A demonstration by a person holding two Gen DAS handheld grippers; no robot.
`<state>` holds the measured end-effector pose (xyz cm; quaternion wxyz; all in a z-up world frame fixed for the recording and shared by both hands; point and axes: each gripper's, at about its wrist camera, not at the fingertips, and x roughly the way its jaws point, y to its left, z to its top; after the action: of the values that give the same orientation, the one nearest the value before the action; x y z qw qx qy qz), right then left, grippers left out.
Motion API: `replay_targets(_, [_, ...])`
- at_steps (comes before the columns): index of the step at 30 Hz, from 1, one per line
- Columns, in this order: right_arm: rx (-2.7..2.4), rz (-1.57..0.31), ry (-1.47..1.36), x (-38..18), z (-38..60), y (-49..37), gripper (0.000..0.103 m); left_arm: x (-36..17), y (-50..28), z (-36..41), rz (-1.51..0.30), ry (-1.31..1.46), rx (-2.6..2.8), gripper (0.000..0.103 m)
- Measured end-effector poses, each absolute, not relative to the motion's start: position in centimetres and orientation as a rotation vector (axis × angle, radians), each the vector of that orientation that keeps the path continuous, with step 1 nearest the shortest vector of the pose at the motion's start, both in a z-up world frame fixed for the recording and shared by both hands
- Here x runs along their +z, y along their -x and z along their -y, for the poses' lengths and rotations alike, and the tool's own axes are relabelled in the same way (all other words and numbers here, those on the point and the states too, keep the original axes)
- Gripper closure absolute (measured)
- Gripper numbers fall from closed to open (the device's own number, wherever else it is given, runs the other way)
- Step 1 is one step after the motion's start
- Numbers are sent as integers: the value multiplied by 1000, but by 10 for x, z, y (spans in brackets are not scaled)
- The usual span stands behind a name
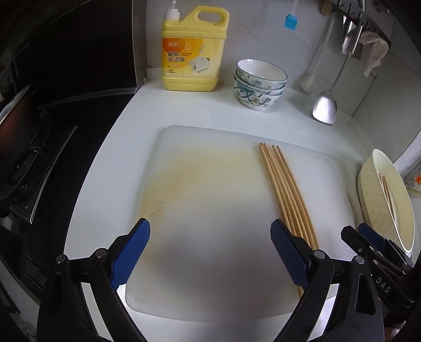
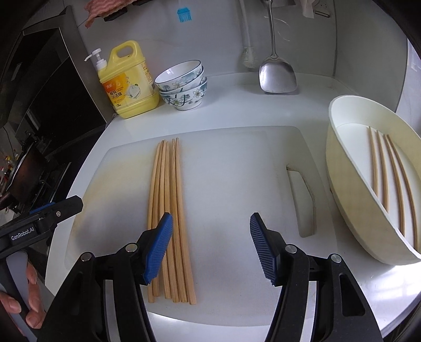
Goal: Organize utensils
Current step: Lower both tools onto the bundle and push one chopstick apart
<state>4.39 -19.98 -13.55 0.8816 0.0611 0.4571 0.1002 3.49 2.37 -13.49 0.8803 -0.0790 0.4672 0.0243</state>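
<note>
Several wooden chopsticks [image 2: 171, 210] lie side by side on a white cutting board [image 2: 231, 168]; they also show in the left wrist view [image 1: 286, 189] on the board's [image 1: 210, 197] right part. More chopsticks [image 2: 389, 179] lie in a cream oval tray [image 2: 342, 168] at the right, also seen in the left wrist view [image 1: 379, 194]. My right gripper [image 2: 210, 247] is open and empty above the board, its left finger over the chopsticks' near ends. My left gripper [image 1: 210, 252] is open and empty over the board's stained left half.
A yellow detergent jug [image 1: 193, 50], stacked floral bowls [image 1: 259, 83] and a hanging metal spatula [image 1: 326, 105] stand at the back of the white counter. A stove with a pan [image 1: 23, 147] is at the left. A blue brush [image 1: 290, 22] hangs on the wall.
</note>
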Motion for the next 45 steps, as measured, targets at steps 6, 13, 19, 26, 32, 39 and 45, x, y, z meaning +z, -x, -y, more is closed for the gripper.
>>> replay_targets(6, [229, -940, -110, -146, 199, -51, 45, -136, -34, -18, -940, 189, 55, 12])
replay_targets(13, [234, -915, -98, -155, 193, -54, 45, -150, -39, -14, -914, 197, 27, 12])
replay_targets(19, [230, -927, -73, -161, 186, -57, 45, -160, -42, -16, -925, 204, 34, 12])
replay_targets(26, [220, -933, -51, -165, 183, -59, 45, -161, -41, -17, -921, 208, 32, 12])
replay_targets(32, [210, -935, -4, -169, 178, -59, 45, -162, -41, -16, -925, 213, 29, 12])
replay_targets(39, [210, -925, 70, -168, 175, -56, 45, -163, -41, -13, -928, 220, 23, 12])
replay_targets(45, [216, -923, 94, -170, 170, -57, 44, -163, -41, -7, -927, 221, 10, 12])
